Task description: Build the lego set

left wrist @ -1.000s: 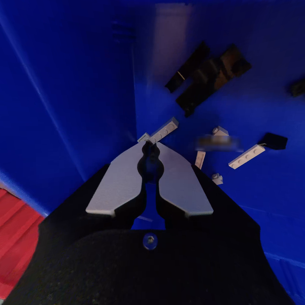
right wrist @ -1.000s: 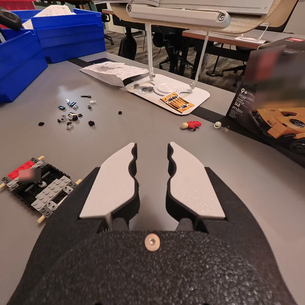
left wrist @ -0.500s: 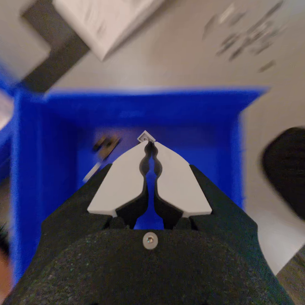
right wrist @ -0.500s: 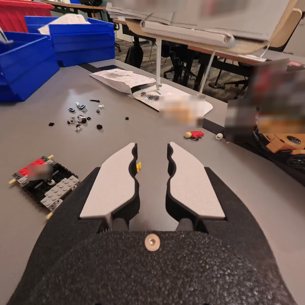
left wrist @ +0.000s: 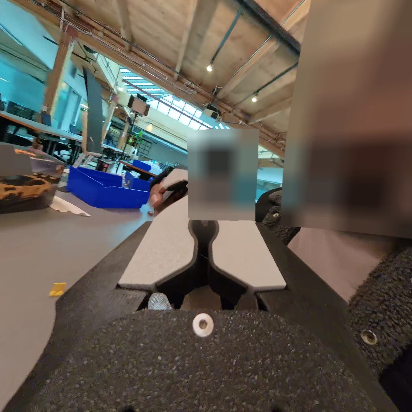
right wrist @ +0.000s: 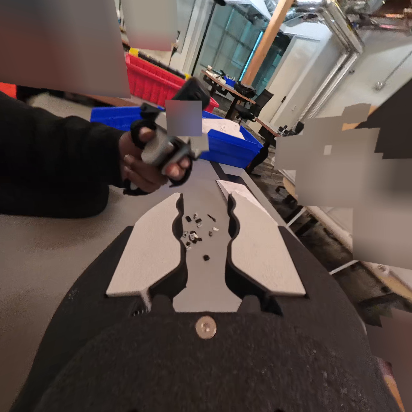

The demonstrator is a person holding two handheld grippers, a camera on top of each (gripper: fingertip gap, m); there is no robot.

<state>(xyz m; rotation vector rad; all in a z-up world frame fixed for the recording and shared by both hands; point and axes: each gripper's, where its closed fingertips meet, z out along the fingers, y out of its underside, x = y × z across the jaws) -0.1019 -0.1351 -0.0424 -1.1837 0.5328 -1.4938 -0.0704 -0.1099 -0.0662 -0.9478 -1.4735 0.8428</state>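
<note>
My left gripper (left wrist: 203, 223) is raised off the grey table (left wrist: 55, 245) and points across the room. Its jaws stand almost together. A mosaic patch hides the tips; only a sliver of the small grey lego piece (left wrist: 203, 222) shows between them. In the right wrist view a hand holds this gripper (right wrist: 178, 145) above the table, up and to the left. My right gripper (right wrist: 206, 196) is open and empty, low over the table. A scatter of small black and grey lego pieces (right wrist: 196, 231) lies on the table between its fingers.
Blue bins (right wrist: 229, 145) and a red bin (right wrist: 156, 78) stand behind the left hand. A white paper bag (right wrist: 236, 189) lies past the loose pieces. The left wrist view shows a blue bin (left wrist: 104, 189), the set's box (left wrist: 22, 187) and a yellow piece (left wrist: 58, 288).
My left gripper lifted out of the blue bin, shut on the small grey piece, and swung up over the table. My right gripper turned left towards the loose pieces and stayed open.
</note>
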